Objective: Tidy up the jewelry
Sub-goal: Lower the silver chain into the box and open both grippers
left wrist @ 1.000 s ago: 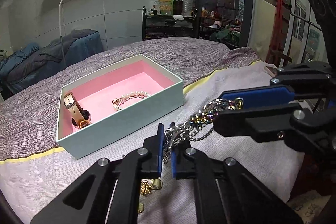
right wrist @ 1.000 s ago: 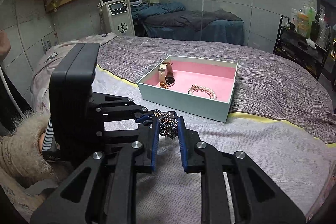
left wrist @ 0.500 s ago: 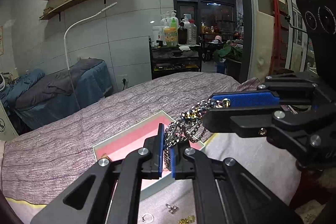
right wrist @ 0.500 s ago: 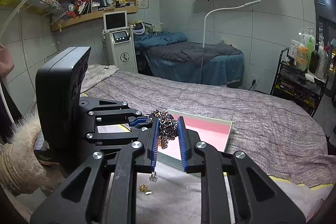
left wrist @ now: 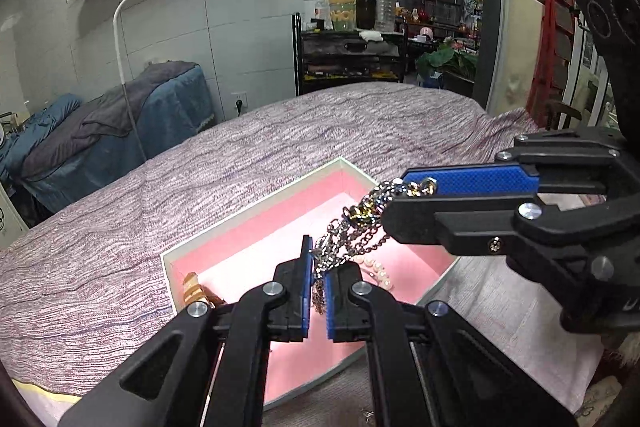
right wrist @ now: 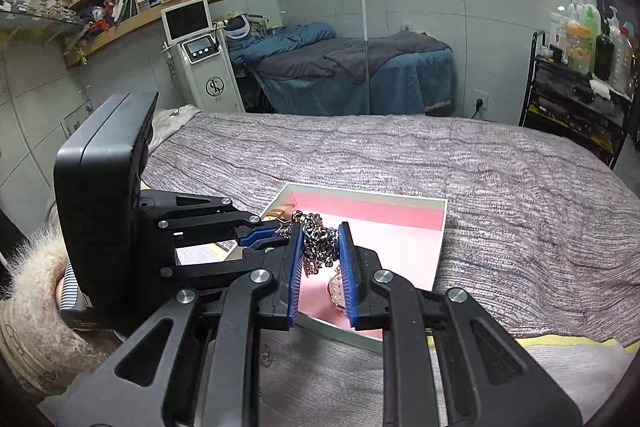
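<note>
A tangled metal chain necklace [left wrist: 352,227] hangs stretched between my two grippers, above the open box [left wrist: 256,211] with its pink lining. My left gripper [left wrist: 319,269] is shut on the chain's lower end. From the right, my right gripper [left wrist: 400,201] reaches in and is shut on the other end. In the right wrist view the bunched chain [right wrist: 318,243] fills the right gripper [right wrist: 320,247], and the left gripper [right wrist: 278,231] meets it from the left. On the box [right wrist: 400,211] floor lie a pearl bracelet [left wrist: 378,269] and a watch [left wrist: 194,291], both partly hidden.
The box rests on a bed with a purple-grey knit cover [right wrist: 500,187]. A small loose trinket [right wrist: 266,355] lies on the sheet in front of the box. A fur-trimmed sleeve [right wrist: 32,307] is at the left. A floor lamp, another bed and a bottle cart [left wrist: 348,47] stand behind.
Both grippers have carried the chain up and forward, from the sheet in front of the box to above its pink inside. Neither grip has changed.
</note>
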